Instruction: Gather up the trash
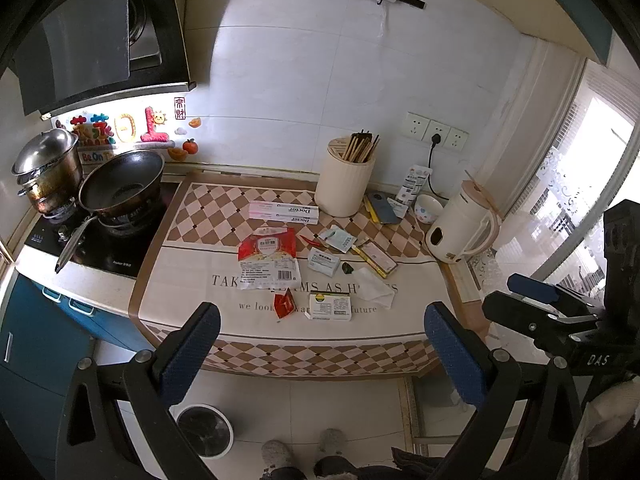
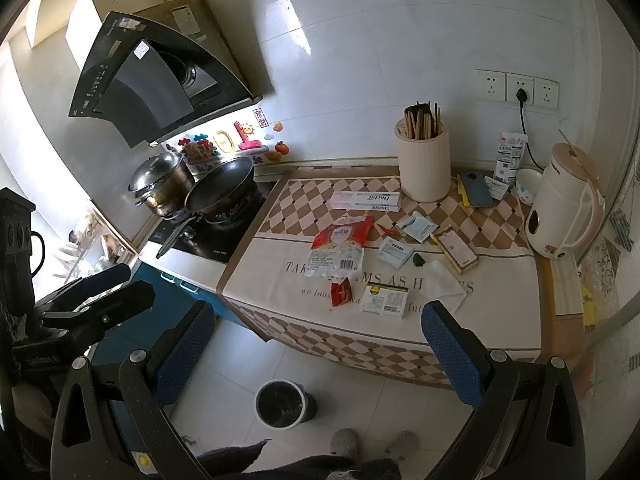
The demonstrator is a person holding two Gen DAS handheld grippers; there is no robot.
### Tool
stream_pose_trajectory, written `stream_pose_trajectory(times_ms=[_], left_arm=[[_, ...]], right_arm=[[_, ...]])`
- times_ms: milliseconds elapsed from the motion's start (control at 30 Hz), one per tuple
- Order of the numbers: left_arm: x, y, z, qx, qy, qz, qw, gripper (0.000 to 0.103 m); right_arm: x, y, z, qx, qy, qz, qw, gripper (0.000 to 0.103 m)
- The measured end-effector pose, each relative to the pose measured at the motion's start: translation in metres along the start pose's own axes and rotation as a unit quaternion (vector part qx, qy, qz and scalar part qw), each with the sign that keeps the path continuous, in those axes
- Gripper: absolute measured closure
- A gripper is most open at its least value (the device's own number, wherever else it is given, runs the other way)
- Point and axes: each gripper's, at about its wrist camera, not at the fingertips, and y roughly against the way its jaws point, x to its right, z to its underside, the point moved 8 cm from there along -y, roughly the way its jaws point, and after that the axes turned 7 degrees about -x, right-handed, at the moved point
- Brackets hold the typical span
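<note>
From the left wrist camera I saw my left claw (image 1: 320, 354) spread wide and holding nothing, raised over the floor in front of the desk (image 1: 192, 292) with its cream and brown checkered cloth. I took the tall cream ribbed chopstick holder (image 1: 345, 184) at the back of the desk as my landmark. Just in front of it and to its left lay the long pink and white "Doctor" box (image 1: 284, 213). Further forward from the holder lay the red and clear plastic food bag (image 1: 268, 258), with the small pale blue packet (image 1: 323, 262) beside it. Nearest the front edge, well forward of the holder, sat the small red torn sachet (image 1: 283, 305), the white box with a yellow and green label (image 1: 330, 307) and the crumpled white tissue (image 1: 376, 286). The round black-lined trash bin (image 1: 205, 430) stood on the floor below the desk edge.

From the right wrist camera my right claw (image 2: 318, 354) was likewise released and empty, short of the desk. The holder (image 2: 422, 166) stood at the back; the white box (image 2: 385, 300) and red sachet (image 2: 340, 294) lay well in front of it, near the edge, and the flat yellow-edged box (image 2: 456, 250) lay in front of it to the right. The bin (image 2: 282, 404) stood on the tiled floor below. My left claw (image 2: 102, 290) showed at the far left.
</note>
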Motion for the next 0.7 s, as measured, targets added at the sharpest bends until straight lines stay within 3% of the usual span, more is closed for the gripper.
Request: stream_pose_trajectory(times_ms=[700], left_arm=[[0.001, 0.006, 0.0, 0.002, 0.003, 0.009, 1.0, 0.0]], right_arm=[[-0.006, -0.002, 0.007, -0.003, 0.002, 0.004, 1.0, 0.0]])
